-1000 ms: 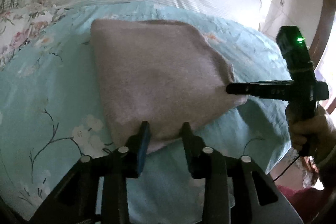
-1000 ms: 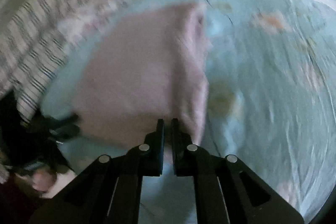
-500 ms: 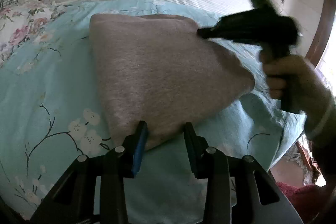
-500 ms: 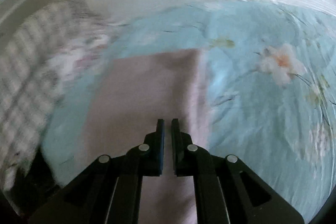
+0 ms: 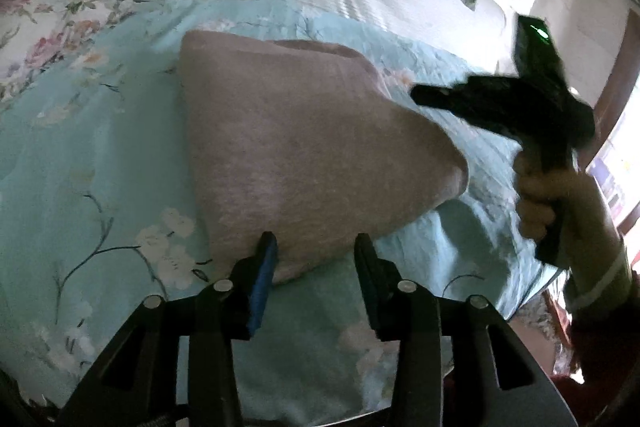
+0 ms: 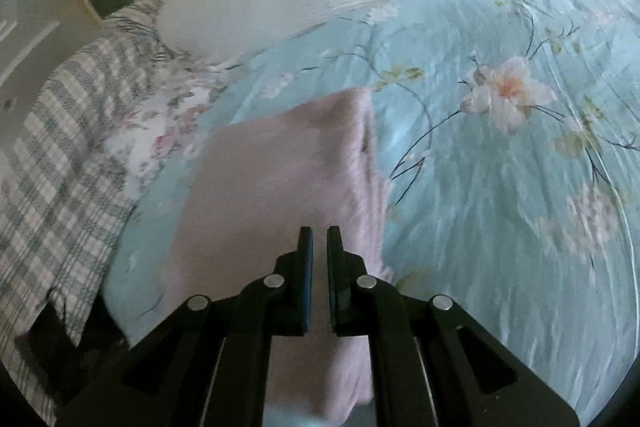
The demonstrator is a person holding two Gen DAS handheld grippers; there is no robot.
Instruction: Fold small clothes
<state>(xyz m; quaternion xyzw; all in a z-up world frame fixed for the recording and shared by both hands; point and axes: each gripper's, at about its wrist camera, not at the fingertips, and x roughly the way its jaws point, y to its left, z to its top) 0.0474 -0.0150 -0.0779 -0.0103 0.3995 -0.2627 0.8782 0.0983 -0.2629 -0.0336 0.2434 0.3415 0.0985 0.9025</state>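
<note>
Left wrist view is showing us the left gripper (image 5: 316,251) with its jaws apart, and they have just been opening wider; the near corner of the folded pink garment (image 5: 304,147) is sitting between the two fingers, and we are not seeing either pad pressing on it. The garment is lying flat on the teal floral quilt (image 5: 80,147), spreading away ahead of the claw. Off to the right of this claw and above the cloth, a hand (image 5: 548,203) is holding the right gripper (image 5: 420,95) clear of the garment, its tip hanging over the quilt just beyond the garment's far right edge.

In the right wrist view we are seeing that gripper (image 6: 318,239) with its fingers drawn together and nothing caught between them; the pink cloth is lying directly under and ahead of the tips, its right-hand fold edge just right of them.

We are judging the fold as nearly finished, so the risks are coming from the letting-go. If the left claw is pulling back before the corner is fully free, the blue pad (image 5: 262,283) on its left finger may be dragging the top layer and opening the fold. The quilt underneath is soft and rumpled, so any push forward may be shoving the whole bundle askew. And if the right claw is swinging low across the cloth, its closed tips may be snagging the raised fold edge and flipping it
</note>
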